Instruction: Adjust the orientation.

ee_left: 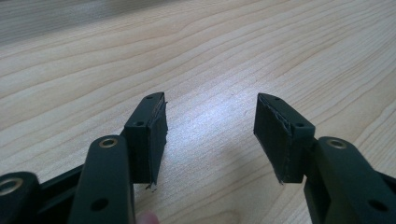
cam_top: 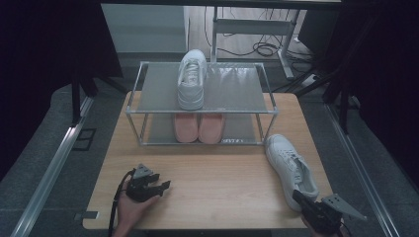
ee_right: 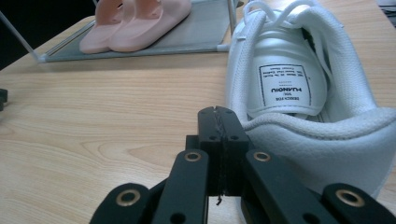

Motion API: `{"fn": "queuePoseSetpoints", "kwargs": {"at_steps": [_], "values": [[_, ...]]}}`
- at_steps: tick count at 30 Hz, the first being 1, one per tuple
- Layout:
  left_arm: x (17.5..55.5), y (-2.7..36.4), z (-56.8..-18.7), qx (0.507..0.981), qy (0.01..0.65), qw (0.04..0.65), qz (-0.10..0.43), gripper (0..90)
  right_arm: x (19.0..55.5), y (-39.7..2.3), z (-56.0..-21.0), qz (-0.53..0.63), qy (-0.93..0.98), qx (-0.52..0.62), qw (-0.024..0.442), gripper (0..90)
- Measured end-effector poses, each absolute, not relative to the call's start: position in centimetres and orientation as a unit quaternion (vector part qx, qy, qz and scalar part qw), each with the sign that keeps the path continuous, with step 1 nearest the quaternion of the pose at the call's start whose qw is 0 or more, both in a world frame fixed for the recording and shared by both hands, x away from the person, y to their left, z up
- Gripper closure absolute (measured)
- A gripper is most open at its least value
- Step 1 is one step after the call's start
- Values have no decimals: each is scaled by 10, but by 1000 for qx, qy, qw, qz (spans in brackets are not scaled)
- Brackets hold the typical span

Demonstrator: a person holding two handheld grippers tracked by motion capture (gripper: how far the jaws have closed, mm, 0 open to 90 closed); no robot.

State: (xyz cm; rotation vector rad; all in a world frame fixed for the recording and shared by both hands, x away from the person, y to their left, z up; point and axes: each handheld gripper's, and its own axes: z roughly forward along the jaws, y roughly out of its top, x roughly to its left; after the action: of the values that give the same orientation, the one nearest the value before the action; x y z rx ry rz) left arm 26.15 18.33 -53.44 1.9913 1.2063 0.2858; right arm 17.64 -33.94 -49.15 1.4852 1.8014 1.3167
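Note:
A white sneaker (cam_top: 291, 168) lies on the wooden table (cam_top: 217, 187) at the right, toe toward the rack, heel toward me. Its heel (ee_right: 322, 140) rises just right of my right gripper (ee_right: 217, 112), whose jaws are shut with nothing between them. From above, that right gripper (cam_top: 298, 196) sits at the sneaker's heel end. My left gripper (cam_top: 165, 186) rests near the table's front left, jaws open over bare wood (ee_left: 210, 121). A second white sneaker (cam_top: 191, 79) stands on the top shelf of a metal shoe rack (cam_top: 148, 94). A pair of pink slippers (cam_top: 198, 127) lies on the lower shelf.
The rack stands across the back half of the table. Aluminium frame rails (cam_top: 54, 163) run along both sides below the table. A desk frame and cables (cam_top: 262, 47) lie on the floor behind.

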Motion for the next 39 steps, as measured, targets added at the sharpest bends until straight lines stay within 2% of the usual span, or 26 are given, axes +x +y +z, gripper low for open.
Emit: {"fn": "queuePoseSetpoints", "kwargs": {"at_steps": [22, 39], "values": [[262, 183, -535, 784, 472, 387, 113, 449, 176, -368, -490, 478, 628, 566, 238, 900], [263, 184, -535, 782, 475, 388, 112, 449, 192, -370, -459, 531, 620, 526, 237, 824]]}}
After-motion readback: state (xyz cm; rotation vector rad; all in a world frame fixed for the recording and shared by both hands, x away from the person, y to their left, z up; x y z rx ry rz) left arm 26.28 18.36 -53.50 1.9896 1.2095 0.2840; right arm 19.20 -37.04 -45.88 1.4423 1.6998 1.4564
